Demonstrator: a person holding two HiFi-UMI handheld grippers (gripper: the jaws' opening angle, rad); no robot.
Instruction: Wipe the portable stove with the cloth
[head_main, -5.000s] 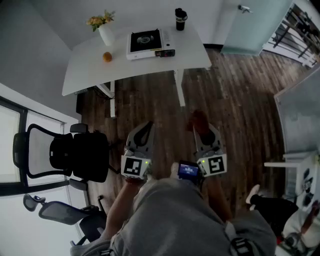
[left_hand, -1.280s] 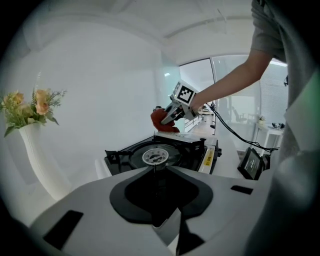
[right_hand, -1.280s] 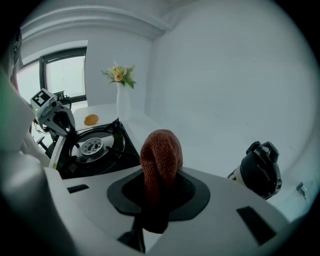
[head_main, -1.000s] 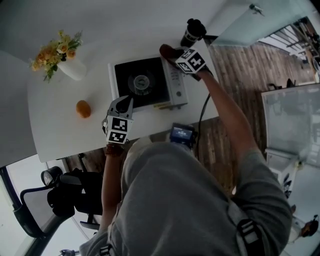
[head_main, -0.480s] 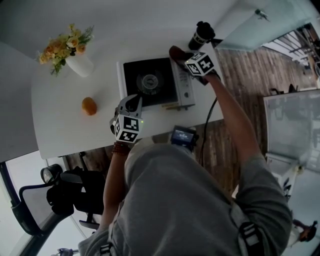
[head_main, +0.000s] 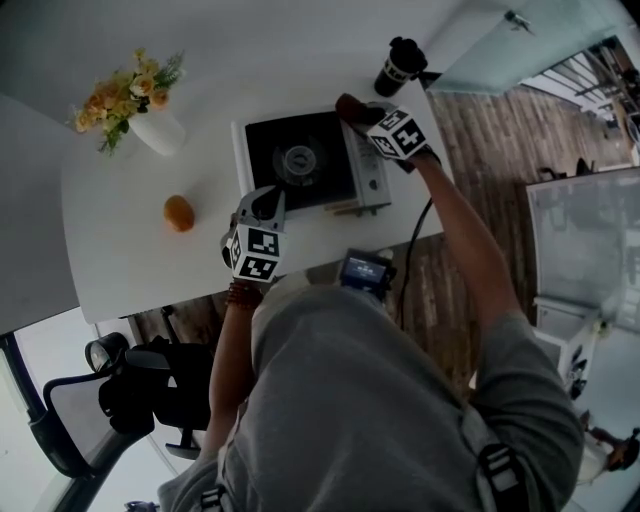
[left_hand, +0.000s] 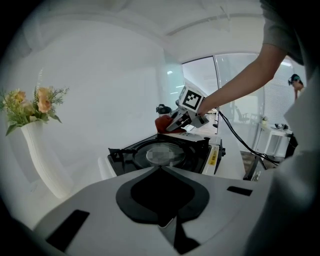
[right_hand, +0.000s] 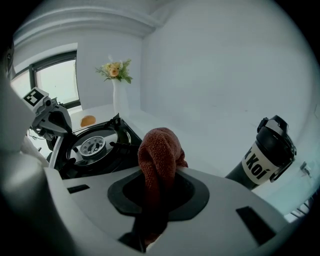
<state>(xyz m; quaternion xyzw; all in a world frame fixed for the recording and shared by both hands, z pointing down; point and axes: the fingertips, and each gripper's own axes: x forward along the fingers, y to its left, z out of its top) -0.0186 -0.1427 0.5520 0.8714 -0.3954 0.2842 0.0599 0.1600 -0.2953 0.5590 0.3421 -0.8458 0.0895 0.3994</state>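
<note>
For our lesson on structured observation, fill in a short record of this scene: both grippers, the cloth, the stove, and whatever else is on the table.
left gripper: jaws shut, empty, near the stove's front left corner
right gripper: shut on the cloth
cloth: reddish-brown, bunched, at the stove's far right corner; contact unclear
stove: black top, round burner in the middle, on the table
table: white
other items: bottle, vase of flowers, orange fruit
</note>
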